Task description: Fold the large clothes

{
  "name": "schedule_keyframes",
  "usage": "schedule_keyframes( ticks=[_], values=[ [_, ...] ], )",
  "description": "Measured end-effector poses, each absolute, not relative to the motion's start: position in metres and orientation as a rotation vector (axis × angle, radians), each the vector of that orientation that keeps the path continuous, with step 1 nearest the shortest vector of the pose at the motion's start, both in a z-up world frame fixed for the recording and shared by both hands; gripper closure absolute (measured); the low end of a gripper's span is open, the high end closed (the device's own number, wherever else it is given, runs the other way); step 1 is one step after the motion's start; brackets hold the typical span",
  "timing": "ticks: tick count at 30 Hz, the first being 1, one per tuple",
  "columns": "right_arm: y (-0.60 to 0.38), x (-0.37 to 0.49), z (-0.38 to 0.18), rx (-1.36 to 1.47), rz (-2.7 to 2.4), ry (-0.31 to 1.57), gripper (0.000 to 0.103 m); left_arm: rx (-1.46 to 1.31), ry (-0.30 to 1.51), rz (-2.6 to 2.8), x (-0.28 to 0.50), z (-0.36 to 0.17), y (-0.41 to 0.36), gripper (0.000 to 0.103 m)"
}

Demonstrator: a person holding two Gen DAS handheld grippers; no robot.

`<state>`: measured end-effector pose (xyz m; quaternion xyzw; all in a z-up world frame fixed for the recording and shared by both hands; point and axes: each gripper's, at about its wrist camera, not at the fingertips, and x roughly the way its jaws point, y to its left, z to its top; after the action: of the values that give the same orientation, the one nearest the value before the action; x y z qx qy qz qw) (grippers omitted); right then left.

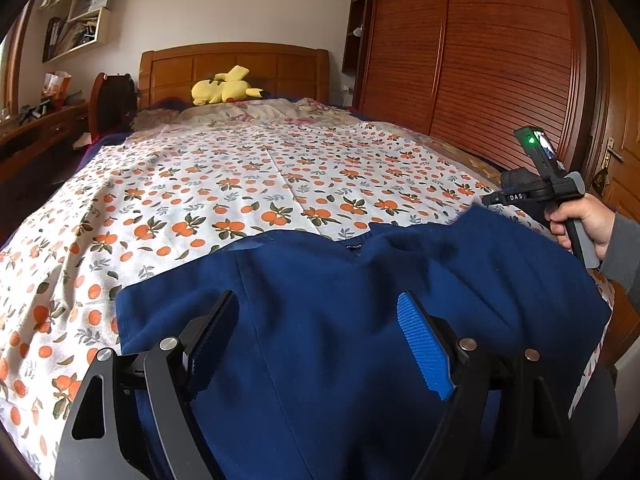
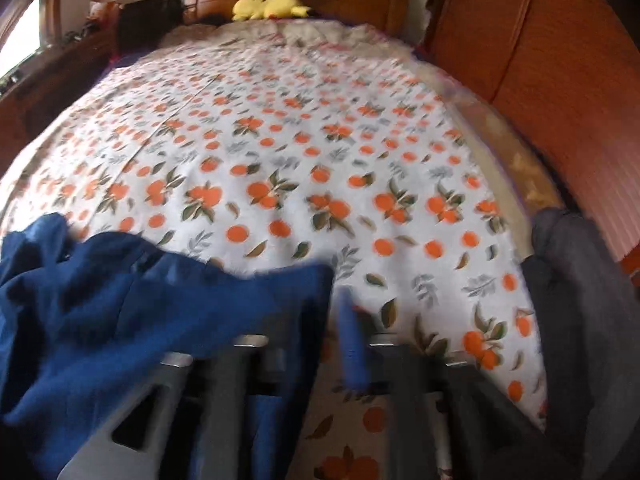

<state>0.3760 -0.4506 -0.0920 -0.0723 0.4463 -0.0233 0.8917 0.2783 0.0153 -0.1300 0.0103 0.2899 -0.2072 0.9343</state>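
Folding looks early to mid stage, judging by how things lie. The blue garment sits at the near end of the bed, filling the lower centre of the left wrist view and the lower left of the right wrist view, on top of the orange-print bedspread.

Done, as far as visible: garment is mostly spread flat, far edge running roughly left-right across the frame, left side edge fairly straight. Left to do: the right part is still rumpled, with a raised ridge near the far right edge; no tidy compact fold is visible yet. Garment type and which end is collar or waist: cannot tell.

Long axis: my read is it runs across the bed, left to right in the left wrist view, but the near part is cut off by the frame bottom, so uncertain. A seam runs from far edge toward the camera.

Left hand-held gripper: jaws wide apart, hovering over the blue cloth, pads not pinching anything.

Right hand-held gripper: blurred; jaws look partly apart, at the garment's right edge. Blue cloth overlaps the left finger; whether it is gripped, cannot tell. A hand holds its handle at the right of the left wrist view.

A yellow plush toy sits at the headboard, well apart.
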Motion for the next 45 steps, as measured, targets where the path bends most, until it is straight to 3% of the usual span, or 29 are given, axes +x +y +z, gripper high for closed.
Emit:
schedule_keyframes(
  ticks=[10,22,31,35,41,45],
  values=[
    [-0.351,0.363,-0.032,-0.222,0.176,0.806,0.053,0.012,0.560,-0.408,0.266,-0.116,0.030,0.015],
    [-0.216,0.362,-0.069,-0.225,0.433,0.882,0.067,0.003,0.523,-0.352,0.253,-0.108,0.058,0.004],
    [-0.180,0.340,-0.104,-0.335,0.509,0.978,0.066,-0.024,0.533,-0.341,0.253,-0.111,0.075,0.004],
    [-0.182,0.326,-0.120,-0.382,0.493,1.015,0.058,-0.022,0.537,-0.344,0.254,-0.113,0.075,0.004],
    [-0.187,0.325,-0.136,-0.385,0.491,1.057,0.057,-0.013,0.537,-0.342,0.254,-0.114,0.074,0.004],
    [-0.186,0.337,-0.130,-0.367,0.455,1.028,0.049,-0.006,0.539,-0.338,0.254,-0.116,0.073,0.004]
  ],
)
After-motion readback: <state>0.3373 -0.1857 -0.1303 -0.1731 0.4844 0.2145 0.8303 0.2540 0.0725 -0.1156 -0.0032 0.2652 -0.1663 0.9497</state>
